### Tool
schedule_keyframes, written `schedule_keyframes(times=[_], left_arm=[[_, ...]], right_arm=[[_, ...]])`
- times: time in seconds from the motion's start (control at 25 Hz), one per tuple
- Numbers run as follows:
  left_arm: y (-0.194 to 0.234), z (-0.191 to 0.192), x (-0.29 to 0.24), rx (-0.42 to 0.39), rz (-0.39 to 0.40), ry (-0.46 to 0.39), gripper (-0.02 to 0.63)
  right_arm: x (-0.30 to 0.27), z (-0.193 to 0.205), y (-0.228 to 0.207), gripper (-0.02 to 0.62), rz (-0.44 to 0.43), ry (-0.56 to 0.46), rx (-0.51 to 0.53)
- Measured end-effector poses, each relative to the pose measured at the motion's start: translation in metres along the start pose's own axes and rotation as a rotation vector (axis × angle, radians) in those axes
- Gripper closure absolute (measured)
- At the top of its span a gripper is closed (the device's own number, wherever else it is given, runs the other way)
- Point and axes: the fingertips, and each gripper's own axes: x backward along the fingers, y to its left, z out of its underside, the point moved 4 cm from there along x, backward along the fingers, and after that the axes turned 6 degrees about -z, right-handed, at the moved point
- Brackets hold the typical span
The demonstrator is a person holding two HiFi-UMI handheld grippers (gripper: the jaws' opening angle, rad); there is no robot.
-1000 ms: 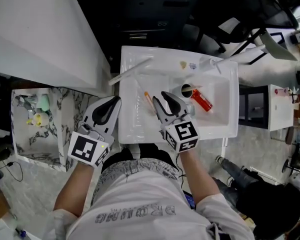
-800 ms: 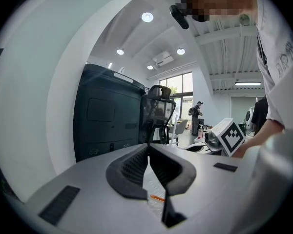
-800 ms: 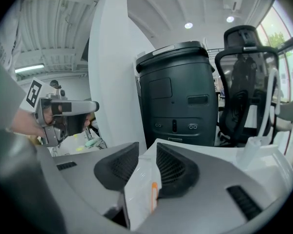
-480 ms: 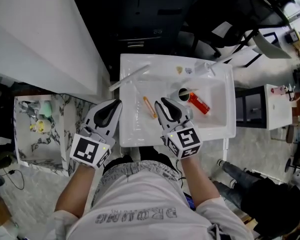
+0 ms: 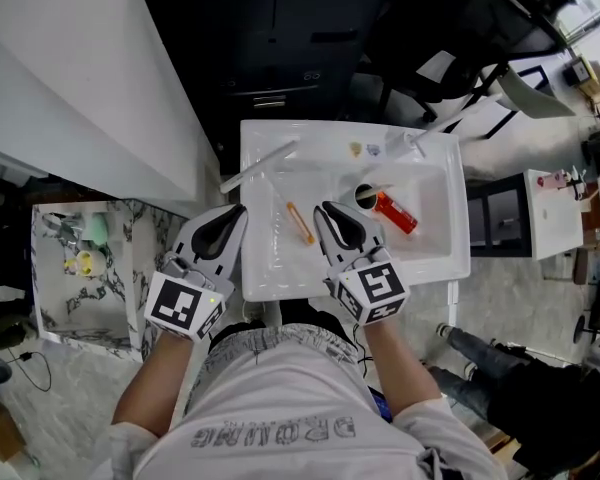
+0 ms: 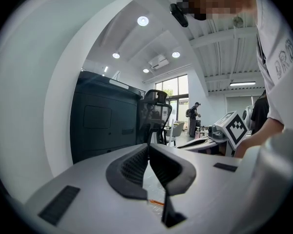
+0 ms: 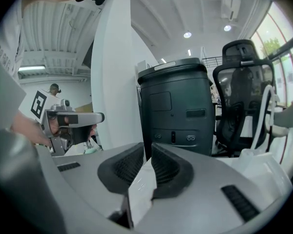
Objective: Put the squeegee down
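With the squeegee [image 5: 300,222] lying freed in the basin [image 5: 280,268], you are holding the right gripper [image 5: 330,211] empty at its 3 o'clock, its jaws having just been closing to a slit. The left gripper [image 5: 235,211] is idling closed.

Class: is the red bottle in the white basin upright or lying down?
Lying down: the red bottle shows its full length along the basin floor.
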Motion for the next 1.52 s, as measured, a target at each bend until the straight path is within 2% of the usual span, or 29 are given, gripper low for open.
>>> schedule_keyframes(times=[0.88,1.52], left_arm=[[0.004,-0.004,-0.003,0.0,0.018,-0.017,0.584],[-0.002,-0.003,0.0,0.0,0.006,-0.011,0.584]], right_arm=[[0.0,-0.009,0.009,0.588,0.003,-0.026,-0.002],[0.006,-0.007,0.012,0.589,-0.015,-0.017,-0.013]])
